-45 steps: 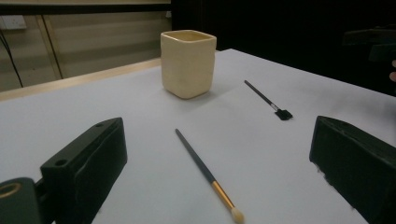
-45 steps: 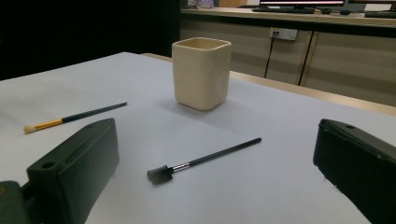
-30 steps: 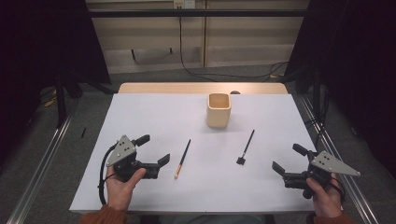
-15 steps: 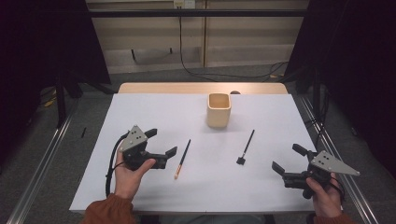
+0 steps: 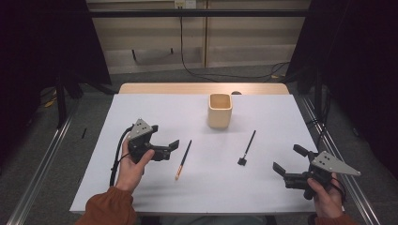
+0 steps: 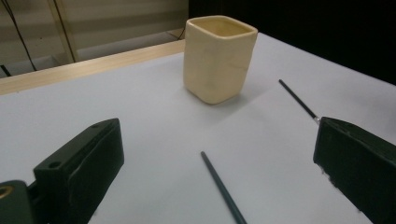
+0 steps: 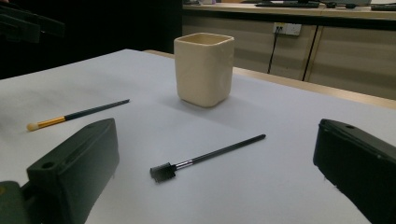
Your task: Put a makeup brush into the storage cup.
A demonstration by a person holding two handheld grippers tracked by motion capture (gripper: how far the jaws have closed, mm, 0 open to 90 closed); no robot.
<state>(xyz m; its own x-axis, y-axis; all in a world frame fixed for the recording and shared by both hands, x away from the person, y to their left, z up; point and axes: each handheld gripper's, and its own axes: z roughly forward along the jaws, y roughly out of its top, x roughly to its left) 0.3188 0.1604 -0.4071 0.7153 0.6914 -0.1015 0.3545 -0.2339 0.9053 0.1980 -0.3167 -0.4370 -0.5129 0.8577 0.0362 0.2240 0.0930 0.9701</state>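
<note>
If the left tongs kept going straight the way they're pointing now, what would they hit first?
Probably the gold-tipped brush: the open left tongs point right at its handle, which lies between their jaws in the left gripper view. The cup stands farther on; depth is uncertain.

A cream cup (image 5: pixel 220 110) stands upright mid-table; a black spoolie (image 5: pixel 247 148) lies beside it, apart.
</note>
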